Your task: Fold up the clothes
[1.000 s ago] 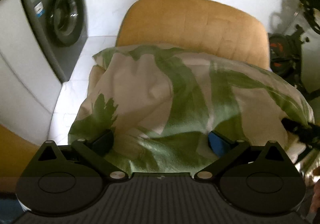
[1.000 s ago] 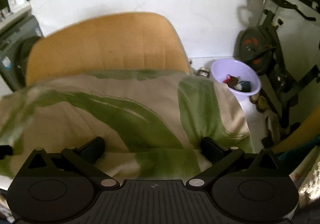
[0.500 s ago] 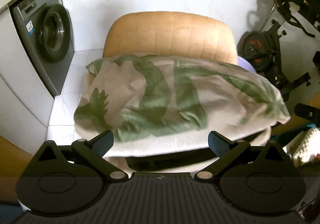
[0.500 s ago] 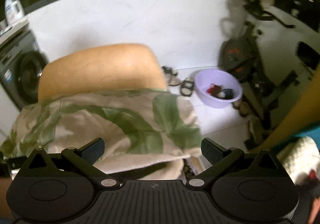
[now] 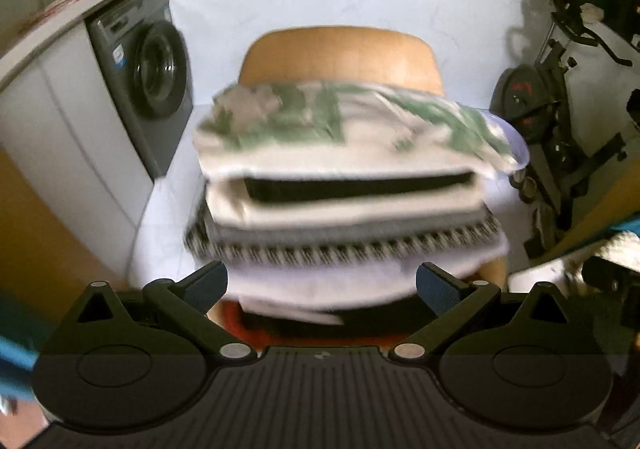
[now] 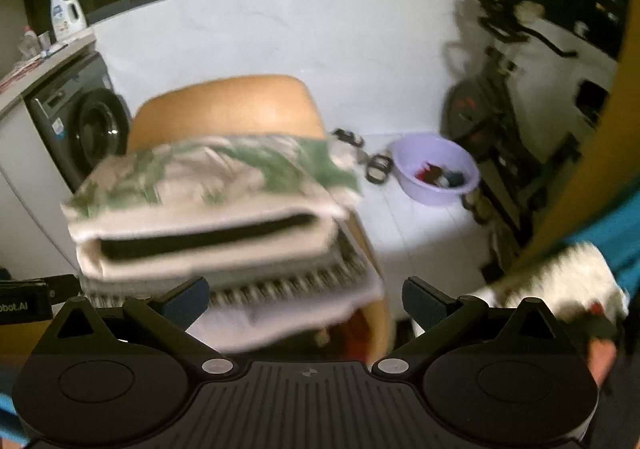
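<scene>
A folded beige garment with green leaf print (image 5: 344, 121) (image 6: 216, 177) lies on top of a stack of folded clothes (image 5: 348, 245) (image 6: 256, 281) on an orange-brown chair (image 5: 340, 53) (image 6: 228, 105). Below it sit a black-and-white patterned piece and a white one. My left gripper (image 5: 322, 283) is open in front of the stack, apart from it, nothing between its fingers. My right gripper (image 6: 306, 299) is open too, off the stack's right front corner and holding nothing. Both views are blurred by motion.
A grey washing machine (image 5: 148, 81) (image 6: 80, 121) stands left of the chair. A lilac basin (image 6: 436, 169) with small items sits on the white floor at right, sandals (image 6: 368, 157) beside it. An exercise bike (image 5: 560, 117) (image 6: 504, 97) stands at the far right.
Both grippers have pulled back and away from the leaf-print garment, which now rests folded on the stack. The whole stack and more of the room have come into view.
</scene>
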Motion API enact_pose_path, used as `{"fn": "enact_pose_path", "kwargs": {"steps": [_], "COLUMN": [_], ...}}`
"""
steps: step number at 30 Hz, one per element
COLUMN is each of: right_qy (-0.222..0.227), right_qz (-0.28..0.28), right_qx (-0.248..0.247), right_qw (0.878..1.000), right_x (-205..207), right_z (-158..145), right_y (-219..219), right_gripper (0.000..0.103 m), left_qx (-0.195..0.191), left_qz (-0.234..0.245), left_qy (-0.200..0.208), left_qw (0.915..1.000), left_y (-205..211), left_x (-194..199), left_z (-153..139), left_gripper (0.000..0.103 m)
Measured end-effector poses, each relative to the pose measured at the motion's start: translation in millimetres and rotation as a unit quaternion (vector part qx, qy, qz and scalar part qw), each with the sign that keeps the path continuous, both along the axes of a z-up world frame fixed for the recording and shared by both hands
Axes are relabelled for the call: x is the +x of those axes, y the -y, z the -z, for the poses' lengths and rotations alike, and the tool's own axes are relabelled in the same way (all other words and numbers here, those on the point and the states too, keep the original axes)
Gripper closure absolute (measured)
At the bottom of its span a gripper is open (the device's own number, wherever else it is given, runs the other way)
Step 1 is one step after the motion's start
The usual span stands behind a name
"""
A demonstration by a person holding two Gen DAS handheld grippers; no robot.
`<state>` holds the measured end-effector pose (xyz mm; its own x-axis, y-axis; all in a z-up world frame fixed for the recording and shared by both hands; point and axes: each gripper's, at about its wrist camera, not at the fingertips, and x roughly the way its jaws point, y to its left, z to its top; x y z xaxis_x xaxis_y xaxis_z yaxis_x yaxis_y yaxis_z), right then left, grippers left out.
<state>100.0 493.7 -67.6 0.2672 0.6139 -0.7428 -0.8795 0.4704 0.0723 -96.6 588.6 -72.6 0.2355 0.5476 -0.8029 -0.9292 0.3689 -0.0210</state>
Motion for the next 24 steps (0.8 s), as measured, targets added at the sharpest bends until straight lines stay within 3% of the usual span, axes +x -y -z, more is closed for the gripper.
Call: {"fn": "enact_pose_path", "kwargs": {"steps": [6,11,16,24], "right_qy": [0.001,-0.006,-0.019,-0.026], "right_qz": [0.025,0.027,0.026,0.027], "right_qx": [-0.001,-0.001,-0.002,0.000], "right_qw": [1.000,1.000,0.999,0.999], "right_x": [2.2,-2.4,-7.1,-17.2], "right_z": [5.5,9.7,6.8,1.2], "right_y": [119.5,176.0,215.3,258.7], "right_gripper": [0.001,0.001,0.001,0.001], "left_qx": [-0.014,-0.036,-0.038,0.001], "left_qz": [0.015,0.002,-0.019,-0.019], "left_qy": [-0.014,-0.022,-0.010,-0.027], "left_qw": [0.9997,0.9991,0.9990,0.9995], "left_y": [111.1,175.8,204.3,230.3], "left_x": [18.1,4.3,-4.9,-4.7], "left_z": [9.8,11.2,2.3,-11.8], "left_gripper": [0.000,0.000,0.000,0.000]}}
